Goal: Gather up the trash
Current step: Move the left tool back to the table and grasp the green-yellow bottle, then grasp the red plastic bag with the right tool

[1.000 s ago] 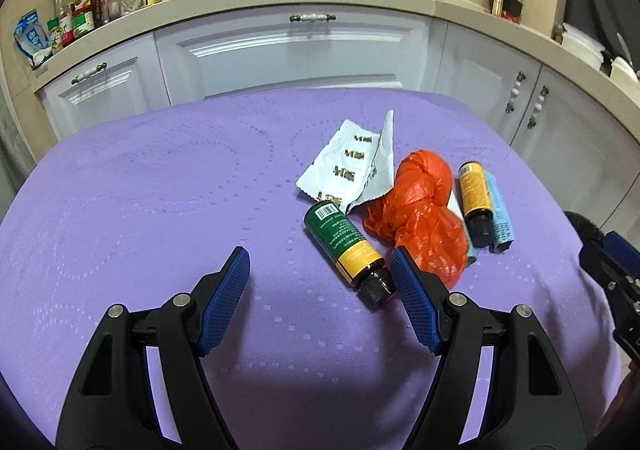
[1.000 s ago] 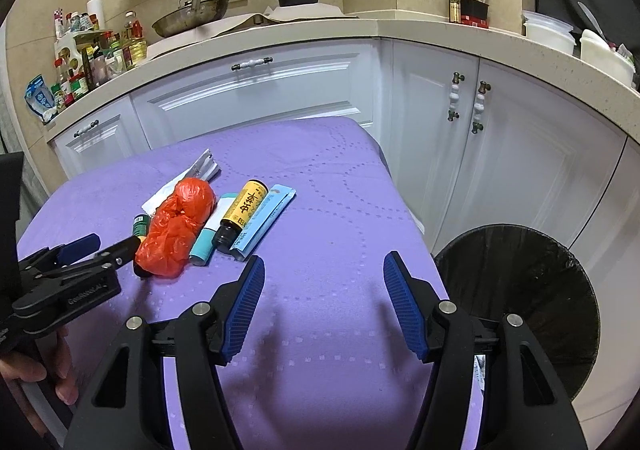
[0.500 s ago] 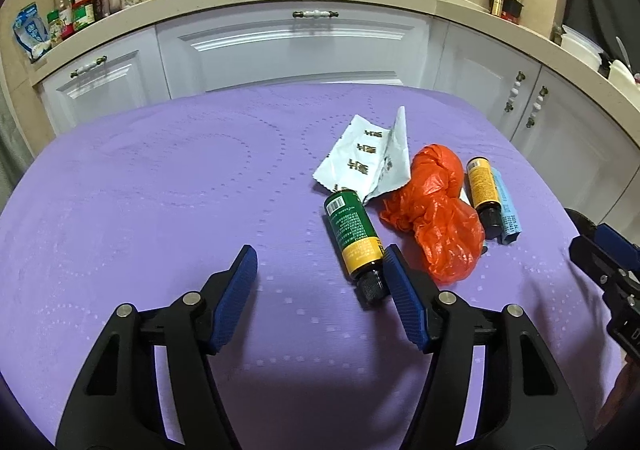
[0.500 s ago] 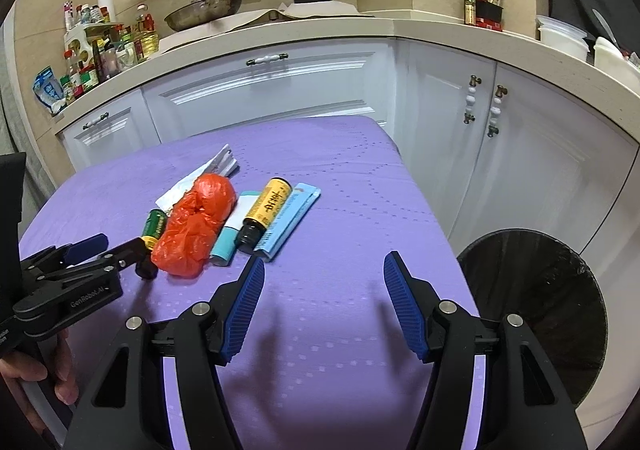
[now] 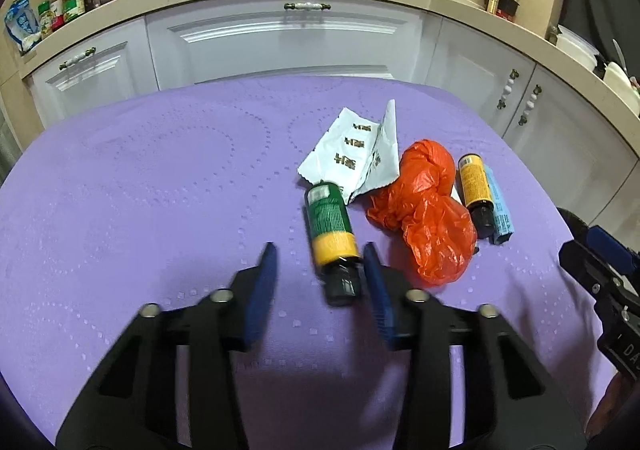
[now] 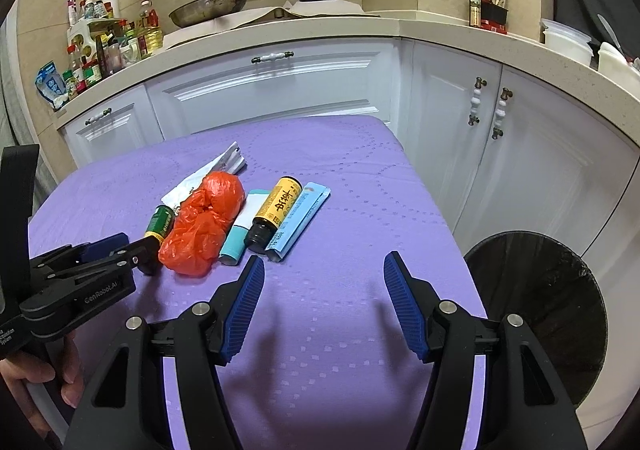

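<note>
Evidently, from the left wrist view, the left tongs (image 5: 318, 282) have narrowed since half a second ago and now straddle the cap end of the green bottle (image 5: 330, 228), which lies on the purple worktop (image 5: 140, 189). The right pad sits against the cap; the left pad stands apart from it, so no grip is made yet. Motion blur suggests closure is under way. Orange bag (image 5: 424, 209), white wrapper (image 5: 354, 157) and yellow bottle (image 5: 476, 185) lie just beside.

From the right wrist view, the right tongs (image 6: 324, 302) hang wide and hold nothing, above bare cloth as before. The black bin (image 6: 536, 314) stands beside the worktop edge. Judgement: the first item is about to be seized; nothing appears binned.
</note>
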Action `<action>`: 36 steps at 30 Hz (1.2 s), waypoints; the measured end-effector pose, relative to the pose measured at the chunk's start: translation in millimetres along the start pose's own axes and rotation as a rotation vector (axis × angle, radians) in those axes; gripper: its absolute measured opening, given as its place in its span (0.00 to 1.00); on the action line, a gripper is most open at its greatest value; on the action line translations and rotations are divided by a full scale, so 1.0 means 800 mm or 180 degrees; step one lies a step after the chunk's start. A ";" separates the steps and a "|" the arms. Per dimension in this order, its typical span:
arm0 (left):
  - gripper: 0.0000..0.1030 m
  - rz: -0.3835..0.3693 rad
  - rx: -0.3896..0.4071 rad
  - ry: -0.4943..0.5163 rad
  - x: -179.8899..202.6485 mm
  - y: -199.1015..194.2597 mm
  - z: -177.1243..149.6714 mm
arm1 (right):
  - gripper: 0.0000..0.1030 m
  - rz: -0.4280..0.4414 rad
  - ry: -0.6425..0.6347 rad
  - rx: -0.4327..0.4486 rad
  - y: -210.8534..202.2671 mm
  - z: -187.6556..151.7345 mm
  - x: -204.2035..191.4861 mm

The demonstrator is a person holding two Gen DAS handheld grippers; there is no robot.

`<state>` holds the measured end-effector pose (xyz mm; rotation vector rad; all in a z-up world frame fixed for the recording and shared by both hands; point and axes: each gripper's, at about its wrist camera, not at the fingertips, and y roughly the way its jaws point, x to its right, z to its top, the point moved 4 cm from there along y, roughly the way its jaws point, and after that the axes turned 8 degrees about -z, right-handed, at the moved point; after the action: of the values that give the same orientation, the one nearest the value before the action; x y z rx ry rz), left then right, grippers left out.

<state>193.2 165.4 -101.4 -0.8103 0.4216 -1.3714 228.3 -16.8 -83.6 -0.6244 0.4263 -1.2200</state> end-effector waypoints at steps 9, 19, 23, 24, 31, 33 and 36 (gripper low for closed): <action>0.22 0.0002 0.0034 -0.0074 -0.027 -0.016 -0.006 | 0.59 0.0118 -0.0119 0.0003 0.003 0.006 -0.032; 0.22 0.0305 0.0148 -0.0216 -0.102 -0.055 -0.018 | 0.59 0.0311 -0.0349 0.0036 0.015 0.021 -0.100; 0.22 0.0417 0.0173 -0.0300 -0.133 -0.065 -0.020 | 0.59 0.0328 -0.0456 -0.0033 0.029 0.023 -0.123; 0.22 0.0441 0.0181 -0.0323 -0.141 -0.068 -0.021 | 0.59 0.0318 -0.0478 -0.0049 0.032 0.023 -0.127; 0.22 0.0505 0.0224 -0.0390 -0.169 -0.080 -0.022 | 0.47 0.0185 -0.0591 -0.0293 0.058 0.010 -0.138; 0.22 0.0517 0.0245 -0.0391 -0.172 -0.083 -0.021 | 0.35 0.0197 -0.0583 -0.0352 0.061 0.008 -0.137; 0.22 0.0505 0.0252 -0.0402 -0.173 -0.084 -0.022 | 0.25 0.0214 -0.0556 -0.0313 0.056 0.011 -0.133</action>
<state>108.7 295.1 -90.4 -0.7769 0.3240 -1.1758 234.3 96.0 -109.0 -0.7885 0.3589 -1.0755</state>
